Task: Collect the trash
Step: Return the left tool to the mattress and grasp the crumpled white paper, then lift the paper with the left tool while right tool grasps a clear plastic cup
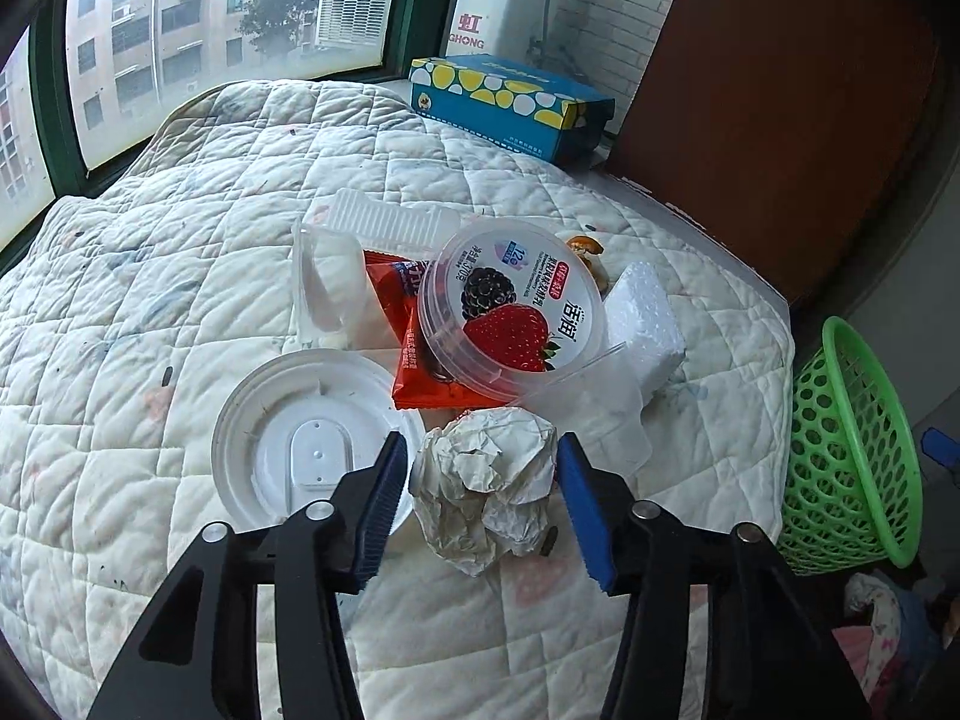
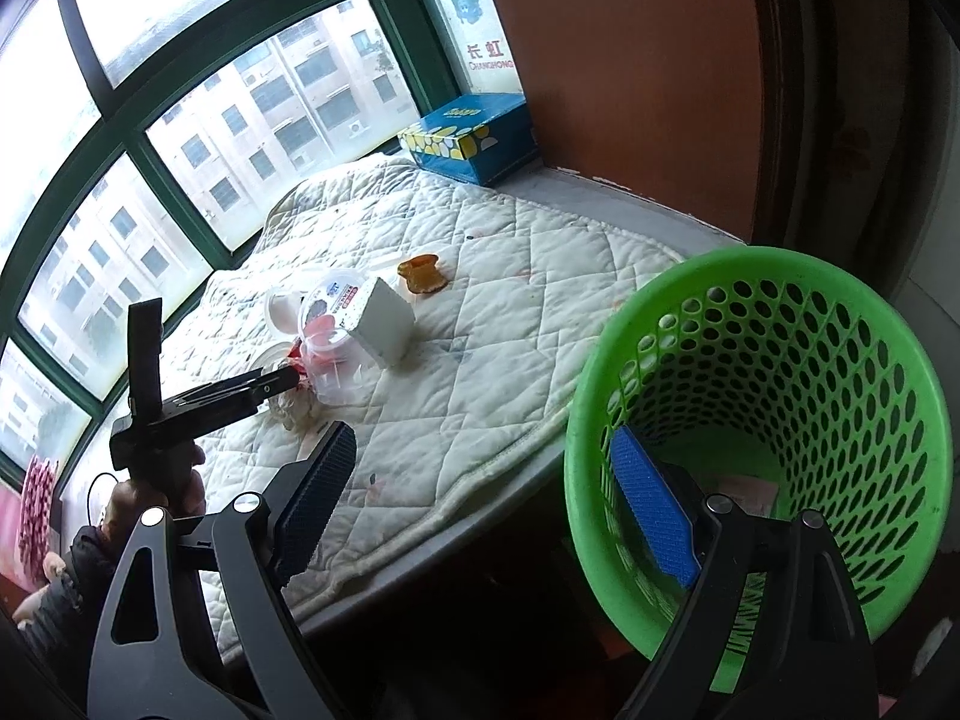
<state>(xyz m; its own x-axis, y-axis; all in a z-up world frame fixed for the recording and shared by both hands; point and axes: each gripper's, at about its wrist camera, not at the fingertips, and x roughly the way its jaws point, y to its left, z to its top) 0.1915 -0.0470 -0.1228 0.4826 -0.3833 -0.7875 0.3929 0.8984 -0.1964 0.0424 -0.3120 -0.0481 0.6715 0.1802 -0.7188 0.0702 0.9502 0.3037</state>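
A crumpled white paper ball lies on the quilted mat at the near edge of a trash pile. My left gripper straddles it, a blue pad close on each side with a thin gap on the left; the pads do not visibly squeeze it. In the right wrist view the left gripper, held by a hand, reaches down at that paper ball. My right gripper is open and empty at the green basket, one finger inside its rim, the other outside.
Behind the ball lie a round white lid, a red wrapper, a berry-print tub, a foam block, clear plastic packaging and orange peel. A blue tissue box stands by the window. The green basket sits off the mat's right edge.
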